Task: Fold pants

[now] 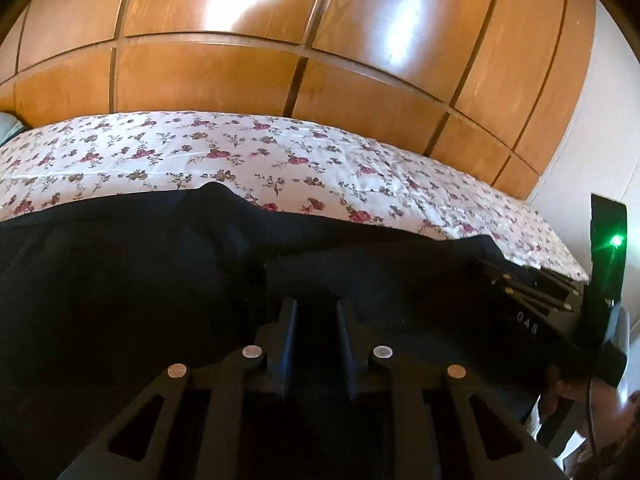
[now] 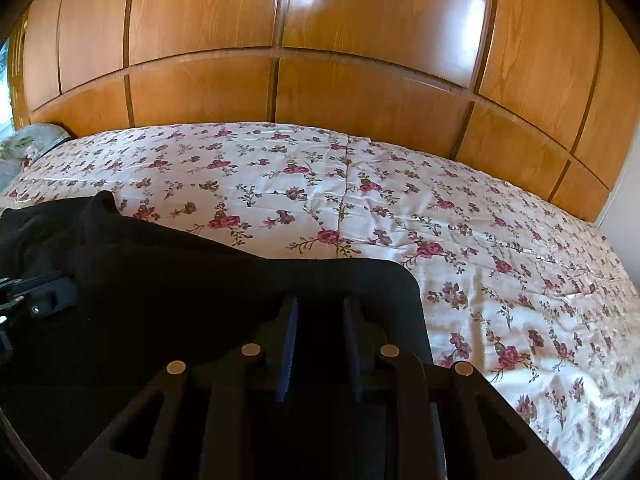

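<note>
Black pants (image 1: 132, 264) lie spread across the near side of a bed with a floral sheet (image 1: 240, 152). My left gripper (image 1: 316, 308) sits low over the dark cloth, its fingers a small gap apart; whether cloth is between them is hard to tell. My right gripper (image 2: 320, 306) is over the right end of the pants (image 2: 180, 280), near their rounded corner, fingers a small gap apart on dark cloth. The right gripper's body (image 1: 532, 312) shows at the right in the left wrist view. The left gripper's body (image 2: 36, 296) shows at the left edge of the right wrist view.
Wooden wardrobe doors (image 2: 320, 60) stand right behind the bed. The floral sheet (image 2: 480, 260) stretches bare to the right of the pants. A grey-green pillow (image 2: 28, 144) lies at the far left. A white wall (image 1: 616, 120) is at the right.
</note>
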A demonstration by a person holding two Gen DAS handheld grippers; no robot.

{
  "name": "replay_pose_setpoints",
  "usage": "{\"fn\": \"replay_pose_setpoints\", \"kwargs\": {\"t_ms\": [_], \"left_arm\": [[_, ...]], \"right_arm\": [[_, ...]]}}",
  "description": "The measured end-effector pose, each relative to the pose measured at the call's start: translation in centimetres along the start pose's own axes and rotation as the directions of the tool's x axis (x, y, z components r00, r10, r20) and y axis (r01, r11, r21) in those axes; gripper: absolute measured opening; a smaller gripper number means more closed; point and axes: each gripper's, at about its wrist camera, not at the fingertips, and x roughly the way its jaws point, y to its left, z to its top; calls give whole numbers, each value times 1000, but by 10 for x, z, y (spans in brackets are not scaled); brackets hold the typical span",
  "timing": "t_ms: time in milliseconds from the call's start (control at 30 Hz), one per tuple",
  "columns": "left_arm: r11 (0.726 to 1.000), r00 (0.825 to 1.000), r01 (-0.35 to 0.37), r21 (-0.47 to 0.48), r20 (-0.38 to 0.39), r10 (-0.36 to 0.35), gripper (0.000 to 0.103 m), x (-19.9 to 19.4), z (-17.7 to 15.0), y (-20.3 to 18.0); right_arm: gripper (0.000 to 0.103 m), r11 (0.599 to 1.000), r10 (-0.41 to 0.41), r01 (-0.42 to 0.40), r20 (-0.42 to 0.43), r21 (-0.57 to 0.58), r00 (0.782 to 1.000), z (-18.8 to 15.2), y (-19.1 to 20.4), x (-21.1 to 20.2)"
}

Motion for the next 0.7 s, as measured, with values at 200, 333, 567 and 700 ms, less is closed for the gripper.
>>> {"fn": "replay_pose_setpoints", "kwargs": {"t_ms": [200, 333, 567, 700], "left_arm": [[995, 1000, -13, -95, 6, 13, 41, -21, -11, 17], [946, 994, 110, -305, 16, -110, 43, -34, -22, 54], [952, 995, 51, -301, 97, -23, 43, -80, -31, 68], [941, 992, -5, -340, 118, 47, 45, -102, -36, 83]], "right_arm": [[23, 1000, -4, 4, 3, -4, 1000, 0, 1, 0], [24, 999, 13, -13, 1, 32, 1000, 1, -1, -6], [40, 994, 83, -84, 13, 65, 996, -5, 15, -32], [40, 991, 134, -133, -8, 24, 991, -11, 34, -39]]}}
